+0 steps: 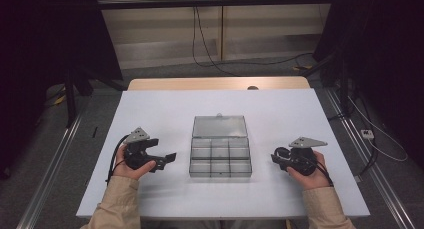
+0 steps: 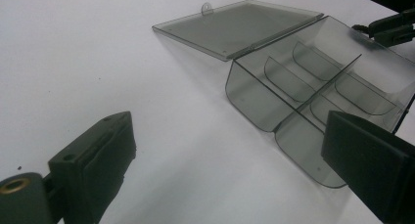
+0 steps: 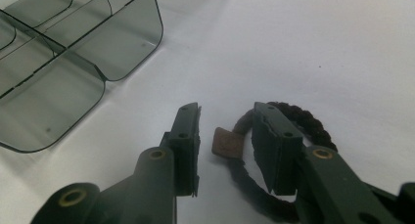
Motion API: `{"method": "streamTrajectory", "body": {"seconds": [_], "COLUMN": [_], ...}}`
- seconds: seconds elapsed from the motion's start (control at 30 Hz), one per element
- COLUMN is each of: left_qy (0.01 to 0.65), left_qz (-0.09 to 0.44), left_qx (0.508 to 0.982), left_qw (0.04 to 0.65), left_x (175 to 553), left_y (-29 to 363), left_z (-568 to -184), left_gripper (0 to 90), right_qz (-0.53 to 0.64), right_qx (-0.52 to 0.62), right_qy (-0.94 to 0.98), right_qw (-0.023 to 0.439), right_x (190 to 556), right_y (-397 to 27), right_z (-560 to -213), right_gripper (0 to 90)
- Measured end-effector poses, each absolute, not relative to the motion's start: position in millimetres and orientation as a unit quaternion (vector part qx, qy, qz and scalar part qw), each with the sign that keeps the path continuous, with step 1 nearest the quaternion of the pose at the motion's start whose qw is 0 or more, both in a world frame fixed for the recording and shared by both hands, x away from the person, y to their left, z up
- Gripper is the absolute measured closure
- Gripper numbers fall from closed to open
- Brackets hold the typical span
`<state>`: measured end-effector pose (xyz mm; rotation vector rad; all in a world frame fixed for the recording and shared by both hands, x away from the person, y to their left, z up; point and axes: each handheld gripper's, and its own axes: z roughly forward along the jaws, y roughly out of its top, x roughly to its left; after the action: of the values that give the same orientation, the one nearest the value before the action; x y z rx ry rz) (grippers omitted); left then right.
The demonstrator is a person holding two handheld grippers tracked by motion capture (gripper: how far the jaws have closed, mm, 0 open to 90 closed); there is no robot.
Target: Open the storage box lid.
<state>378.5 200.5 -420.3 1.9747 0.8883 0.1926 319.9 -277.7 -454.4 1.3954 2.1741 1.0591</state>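
White tabletop (image 1: 150, 199) lay under everything. Between the right gripper's (image 3: 225, 136) half-closed jaws sat a dark braided loop (image 3: 293, 121), not yet pinched. Farther out, the left gripper (image 1: 161, 153) gaped, holding nothing, beside the open compartment box (image 1: 220, 154), every cell apparently still unfilled.

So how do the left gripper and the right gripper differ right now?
The left gripper has its jaws spread wide with only bare table between them; the right gripper has its jaws much closer together, astride a dark braided loop with a brown tag, pads not yet pressing it. The left one points at the open clear box; the right one sits beside it. Both rest low over the white table.
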Motion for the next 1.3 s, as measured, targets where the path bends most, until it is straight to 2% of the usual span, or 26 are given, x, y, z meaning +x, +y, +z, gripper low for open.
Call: {"method": "streamTrajectory", "body": {"seconds": [0.27,0.37,0.6,0.87,1.3], "left_qy": [0.358,0.358,0.359,0.357,0.358], "left_qz": [0.077,0.077,0.079,0.080,0.079], "left_qx": [0.809,0.808,0.809,0.810,0.812], "left_qw": [0.460,0.461,0.459,0.458,0.454], "left_x": [378.2,378.1,378.0,377.2,375.4], "left_y": [199.8,199.5,199.7,199.2,202.0], "left_z": [-421.2,-421.4,-421.3,-421.2,-422.3], "left_gripper": [6.0,6.0,6.1,6.3,6.2], "right_qz": [0.356,0.351,0.341,0.354,0.369], "right_qx": [0.493,0.494,0.499,0.511,0.510], "right_qy": [0.777,0.777,0.778,0.767,0.765], "right_qw": [0.167,0.173,0.172,0.158,0.137], "right_x": [320.8,321.6,323.9,326.1,327.1], "right_y": [-275.9,-277.0,-278.0,-281.8,-279.6], "right_z": [-459.2,-459.3,-456.9,-454.6,-453.3], "right_gripper": [65.9,73.5,82.8,86.9,86.9]}}
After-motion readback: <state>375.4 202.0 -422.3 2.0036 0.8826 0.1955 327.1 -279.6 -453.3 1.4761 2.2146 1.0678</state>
